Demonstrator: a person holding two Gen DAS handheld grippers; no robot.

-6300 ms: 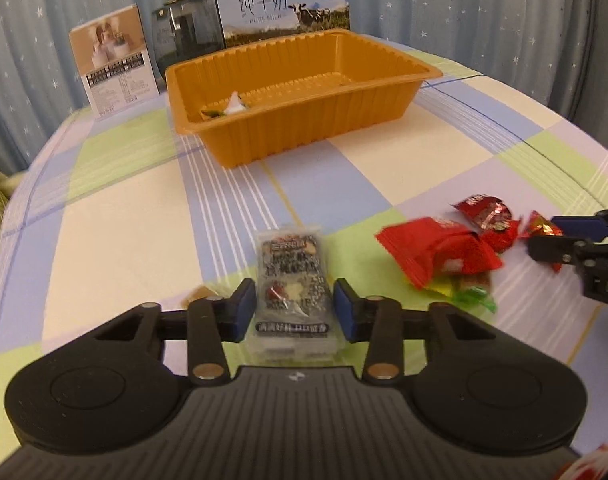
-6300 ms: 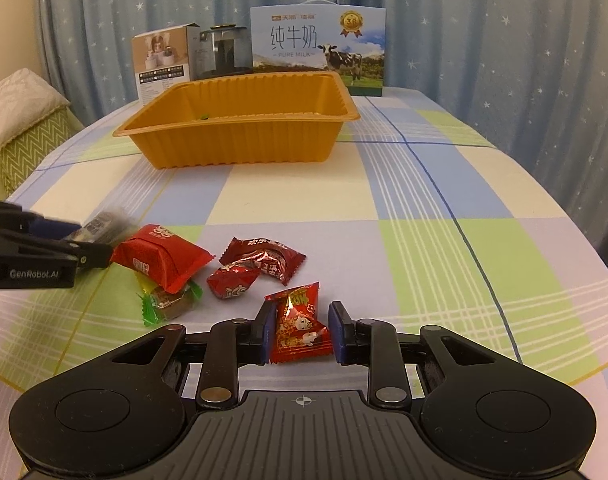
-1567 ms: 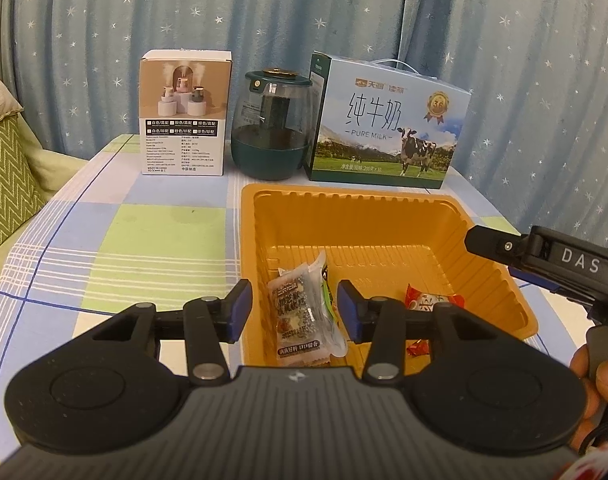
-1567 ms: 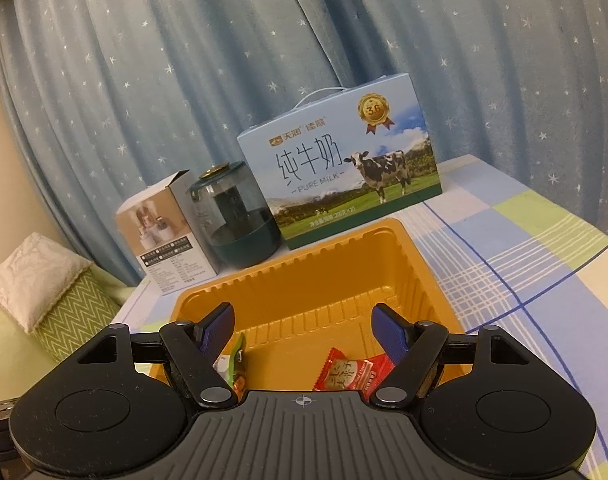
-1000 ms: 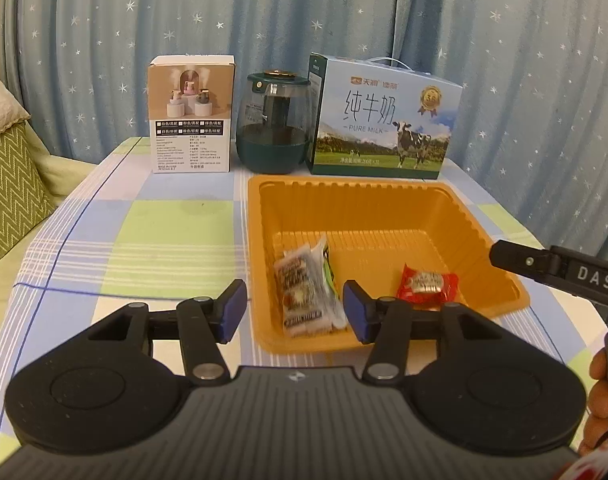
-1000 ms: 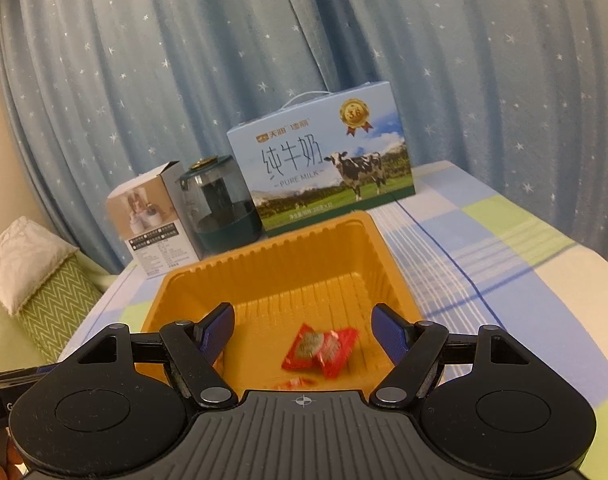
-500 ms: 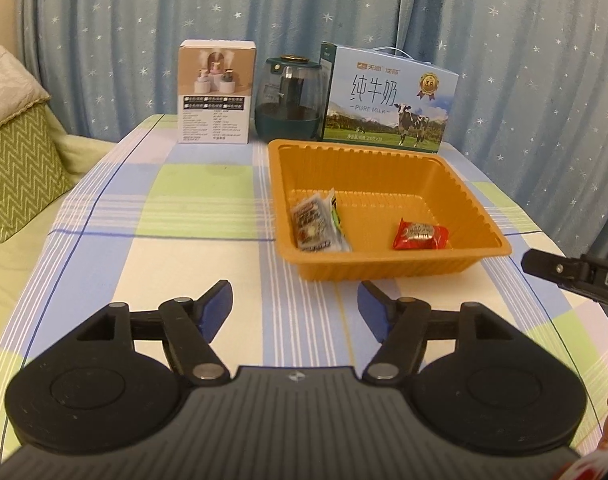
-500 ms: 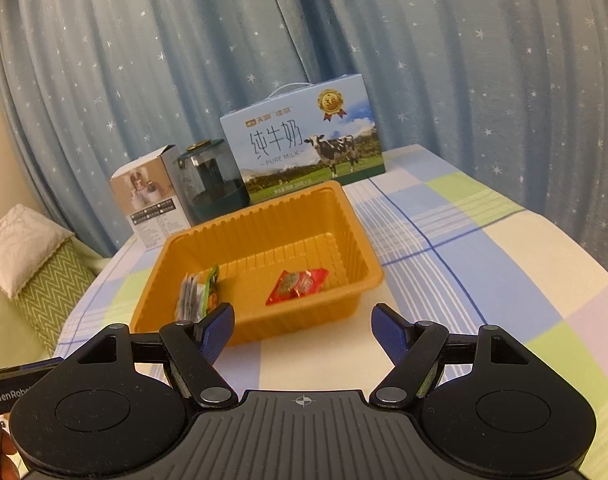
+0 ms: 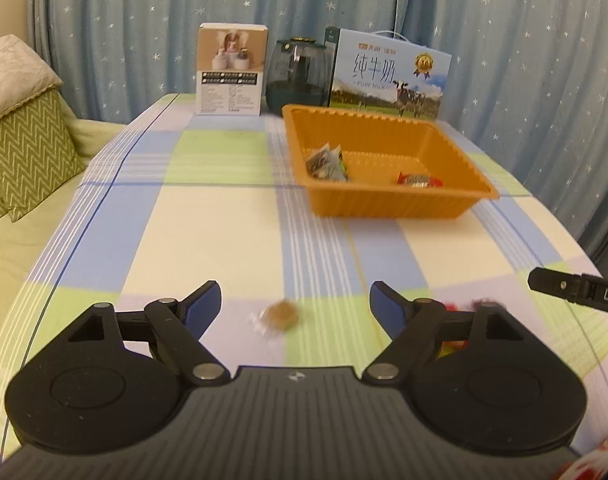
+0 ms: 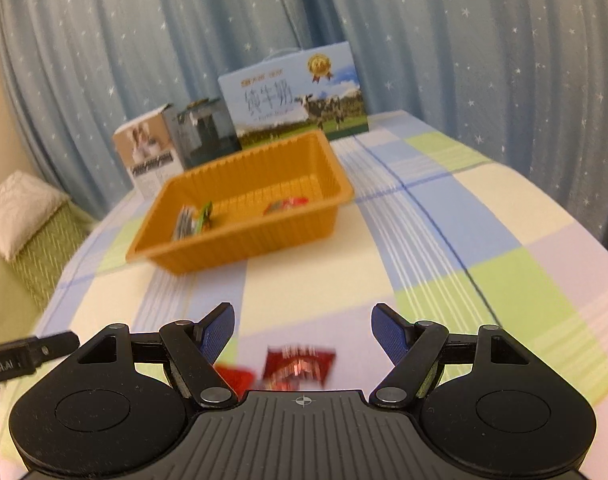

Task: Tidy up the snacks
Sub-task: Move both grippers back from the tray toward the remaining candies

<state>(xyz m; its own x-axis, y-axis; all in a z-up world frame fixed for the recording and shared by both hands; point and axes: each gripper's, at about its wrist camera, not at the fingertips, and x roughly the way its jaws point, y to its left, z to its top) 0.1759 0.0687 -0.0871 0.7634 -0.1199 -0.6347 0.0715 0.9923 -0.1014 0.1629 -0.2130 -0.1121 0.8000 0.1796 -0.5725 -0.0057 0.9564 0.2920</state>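
Observation:
The orange tray [image 9: 387, 204] [image 10: 240, 248] stands far back on the checked table and holds a grey snack pack [image 9: 323, 160] [image 10: 188, 220] and a red candy [image 9: 419, 179] [image 10: 286, 204]. My left gripper [image 9: 296, 300] is near the front edge, its jaws opening wide and empty, with a small brown wrapped candy [image 9: 280, 316] lying on the cloth between and below them. My right gripper [image 10: 303, 322] stands open and empty over a dark red snack packet [image 10: 300, 364] and a red wrapper [image 10: 234, 378] beside it. Red wrappers [image 9: 463, 308] peek out behind the left gripper's right finger.
At the table's back stand a small printed box [image 9: 231, 70], a dark green jar [image 9: 298, 72] and a blue milk carton [image 9: 387, 74]. A green cushion [image 9: 24, 152] lies on a sofa to the left. The right gripper's finger [image 9: 571, 290] juts in from the right edge.
Both grippers have pulled back from the tray toward the table's front, leaving the grey pack and red candy inside. The left jaws have spread wider. Loose snacks have come into view below both grippers.

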